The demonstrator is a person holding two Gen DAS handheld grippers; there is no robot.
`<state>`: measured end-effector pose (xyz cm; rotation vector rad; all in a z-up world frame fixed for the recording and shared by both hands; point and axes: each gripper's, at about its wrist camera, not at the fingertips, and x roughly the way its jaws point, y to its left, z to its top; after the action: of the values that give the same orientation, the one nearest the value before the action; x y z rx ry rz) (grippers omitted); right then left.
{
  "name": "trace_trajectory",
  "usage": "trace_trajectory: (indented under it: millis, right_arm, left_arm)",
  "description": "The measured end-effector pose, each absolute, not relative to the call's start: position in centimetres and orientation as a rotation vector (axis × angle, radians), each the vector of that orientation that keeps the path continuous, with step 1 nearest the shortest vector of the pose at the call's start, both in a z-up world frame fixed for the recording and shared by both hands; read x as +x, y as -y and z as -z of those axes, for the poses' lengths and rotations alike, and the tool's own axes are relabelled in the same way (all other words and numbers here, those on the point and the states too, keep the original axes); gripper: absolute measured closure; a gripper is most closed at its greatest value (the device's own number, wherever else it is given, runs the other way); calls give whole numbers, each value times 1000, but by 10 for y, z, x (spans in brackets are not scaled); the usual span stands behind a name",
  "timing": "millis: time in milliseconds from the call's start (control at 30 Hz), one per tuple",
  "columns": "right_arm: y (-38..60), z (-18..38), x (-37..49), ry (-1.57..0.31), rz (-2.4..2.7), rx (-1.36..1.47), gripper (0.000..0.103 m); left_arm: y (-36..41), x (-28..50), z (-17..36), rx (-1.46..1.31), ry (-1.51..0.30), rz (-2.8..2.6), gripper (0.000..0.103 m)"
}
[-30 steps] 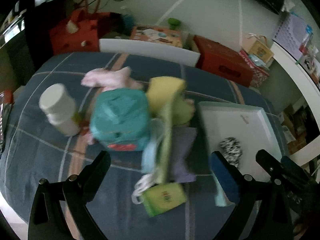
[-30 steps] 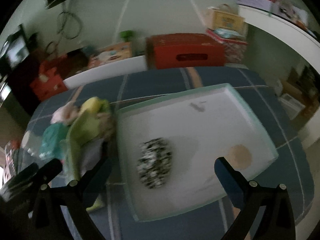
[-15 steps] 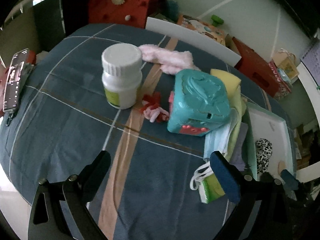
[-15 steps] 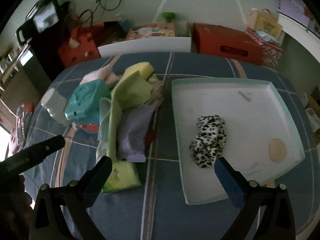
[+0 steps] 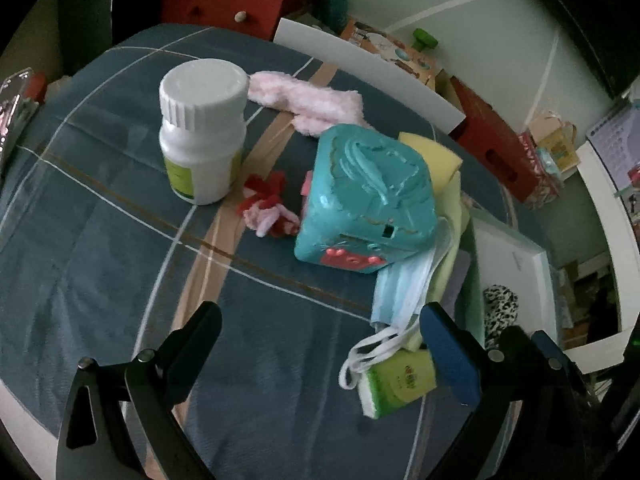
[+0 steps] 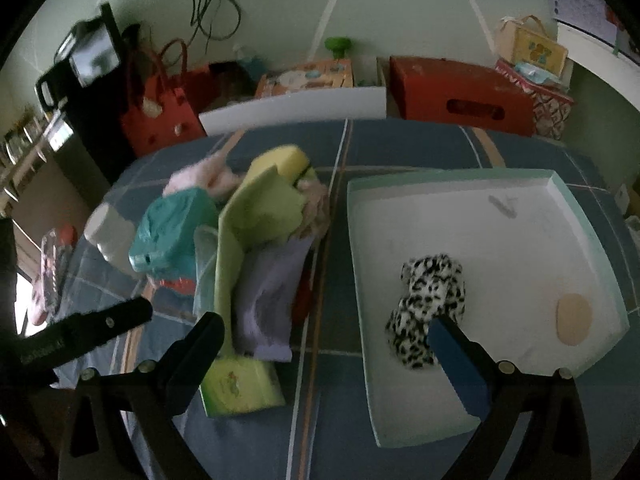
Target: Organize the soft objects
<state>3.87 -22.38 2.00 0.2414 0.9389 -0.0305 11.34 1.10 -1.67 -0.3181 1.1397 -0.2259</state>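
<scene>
The left claw [image 5: 320, 344] hangs with its fingers apart and empty above the plaid-covered desk [image 5: 100, 264]. The right claw [image 6: 324, 354] is likewise spread wide, gripping nothing, over the near edge of the white tray [image 6: 592, 216].

Taking the teal cube toy [image 5: 368, 196] as the landmark: a white bottle [image 5: 202, 132] with a green label stands to its left, the label's writing too small to read. A red and pink scrunchie [image 5: 268, 208] lies between the two. A pink fluffy band [image 5: 308, 102] lies behind the cube. A yellow sponge [image 5: 432, 156] and a green cloth [image 6: 256, 216] lean against its right side, and a blue face mask [image 5: 404, 288] drapes down in front. A green tissue pack [image 5: 396, 380] lies nearer still, its red print illegible.

Right of this heap, the tray holds a leopard-print scrunchie [image 6: 428, 304] and a beige round pad [image 6: 574, 318].
</scene>
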Motion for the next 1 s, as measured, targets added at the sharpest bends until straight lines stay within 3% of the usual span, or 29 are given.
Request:
trace_trajectory:
  millis: [433,767,1000]
  right_arm:
    - [246,-17,42,-930,4,383,0]
    - [255,-24,44,-841,57,335,0]
    - [268,-26,46,-820,50,362,0]
  left_arm:
    - [2,114,14,-255,-1112,229,4]
    - [36,115,15,-164,-1099,281,5]
    - [54,120,21,-95,-1113,308,33]
